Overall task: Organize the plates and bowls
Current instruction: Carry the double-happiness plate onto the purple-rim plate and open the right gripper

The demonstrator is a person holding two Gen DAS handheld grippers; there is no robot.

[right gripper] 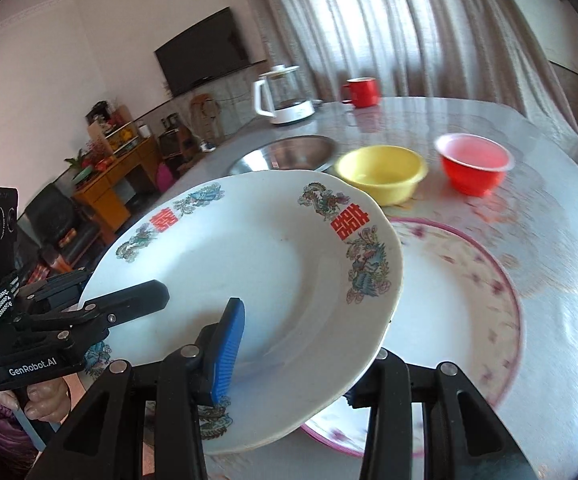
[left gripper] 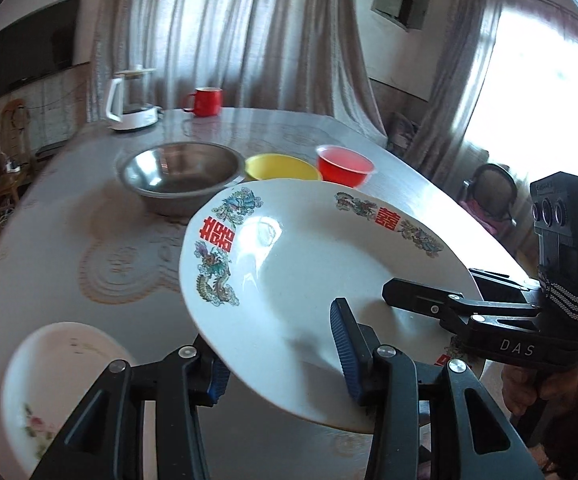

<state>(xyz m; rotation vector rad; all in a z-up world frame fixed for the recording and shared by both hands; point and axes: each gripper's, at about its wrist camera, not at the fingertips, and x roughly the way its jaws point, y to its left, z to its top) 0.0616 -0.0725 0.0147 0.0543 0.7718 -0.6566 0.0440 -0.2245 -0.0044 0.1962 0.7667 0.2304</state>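
Both tools grip one plate, left tool and right tool clamped on opposite rims; stacking step underway; next, lower it level onto the pink plate ahead of the right tool.

Place: a home, living and dining room in one.
Walls: TV mounted flat, curtains drawn over the windows.
Table: round table carrying a kettle, a red mug, bowls and plates.
Corner: wooden cabinet crowded with household bits, armchair beside it.
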